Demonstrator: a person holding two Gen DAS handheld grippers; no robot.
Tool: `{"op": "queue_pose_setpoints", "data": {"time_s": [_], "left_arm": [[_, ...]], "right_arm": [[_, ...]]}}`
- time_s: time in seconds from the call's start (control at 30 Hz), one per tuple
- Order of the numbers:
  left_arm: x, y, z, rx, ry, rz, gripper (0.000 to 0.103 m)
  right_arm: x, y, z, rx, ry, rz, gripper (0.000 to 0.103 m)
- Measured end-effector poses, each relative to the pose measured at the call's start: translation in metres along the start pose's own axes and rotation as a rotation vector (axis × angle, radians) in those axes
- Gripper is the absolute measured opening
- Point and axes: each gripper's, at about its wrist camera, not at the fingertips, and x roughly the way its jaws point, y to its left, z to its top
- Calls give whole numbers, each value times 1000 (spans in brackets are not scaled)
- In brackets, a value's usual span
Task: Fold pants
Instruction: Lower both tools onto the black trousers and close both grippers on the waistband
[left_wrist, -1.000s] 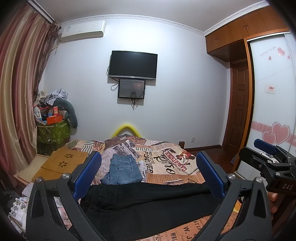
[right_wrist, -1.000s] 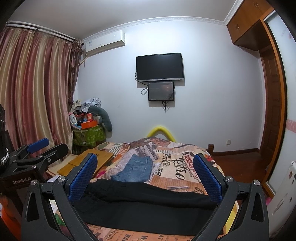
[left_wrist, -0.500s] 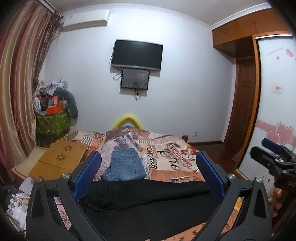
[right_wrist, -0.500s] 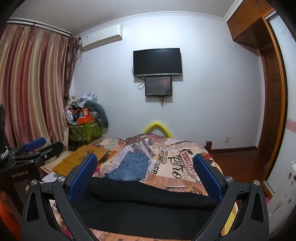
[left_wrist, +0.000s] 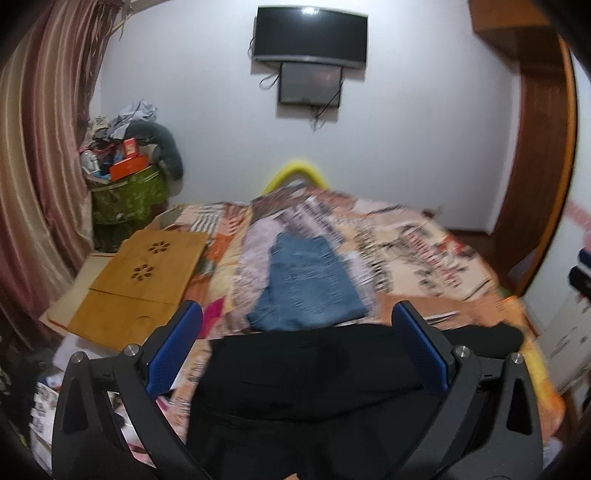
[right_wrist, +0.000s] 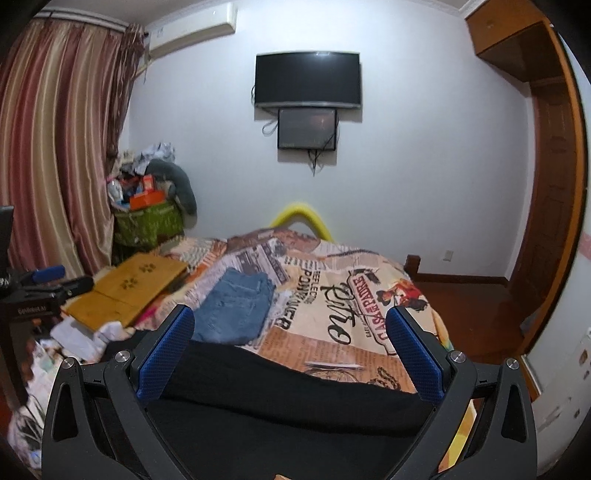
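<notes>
A print-covered bed (right_wrist: 332, 295) fills the room; black pants (right_wrist: 280, 398) at 6 o'clock, both grippers' jaws spread.

bed (right_wrist: 332, 295) with newspaper-print cover mid-frame, black pants (right_wrist: 288, 402) across bottom edge, folded jeans (right_wrist: 236, 306) left-centre, wooden board (right_wrist: 129, 288) far left

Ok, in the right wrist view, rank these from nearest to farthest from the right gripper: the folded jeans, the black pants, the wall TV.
1. The black pants: directly under the right gripper, lying across the near edge of the bed between its open jaws.
2. The folded jeans: mid-bed, ahead and to the left.
3. The wall TV: mounted high on the far wall, past the bed.
</notes>
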Motion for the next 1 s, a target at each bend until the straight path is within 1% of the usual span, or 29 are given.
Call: {"op": "queue_pose_setpoints", "data": {"time_s": [0.07,0.13,0.23,0.3,0.33,0.37,0.43,0.53,0.63,0.7,0.77,0.8,0.87,0.97,1.0], "left_arm": [[27,9,-6,25,30,33,103],[52,18,-11,41,71,46,103],[94,36,-25,21,155,58,103],[113,45,-33,2,194,55,103],[126,52,-38,-9,219,55,100],[130,54,-43,-13,236,57,98],[149,61,-50,-24,288,58,90],[175,72,-63,-65,366,35,85],[195,82,-73,-104,434,0,77],[205,85,-77,-127,466,-25,77],[217,90,-83,-157,513,-67,77],[222,92,-85,-169,530,-73,77],[233,95,-88,-184,556,-65,77],[246,97,-89,-212,585,-77,77],[249,97,-89,-219,590,-80,77]], "right_arm": [[26,-6,-5,-18,45,1,103],[50,-11,-9,-28,92,7,103],[81,-19,-18,-26,154,31,103],[94,-24,-23,-20,175,54,103],[101,-26,-26,-17,189,71,103],[108,-26,-27,-17,198,77,103],[124,-25,-31,-33,228,88,103],[146,-22,-37,-76,271,100,102],[167,-19,-43,-101,318,141,101],[184,-20,-47,-112,354,176,101],[195,-17,-50,-118,399,219,100],[208,-16,-50,-127,443,251,99],[219,-13,-53,-142,482,287,97],[234,-9,-57,-185,525,314,93],[240,-7,-59,-201,548,327,89]]}}
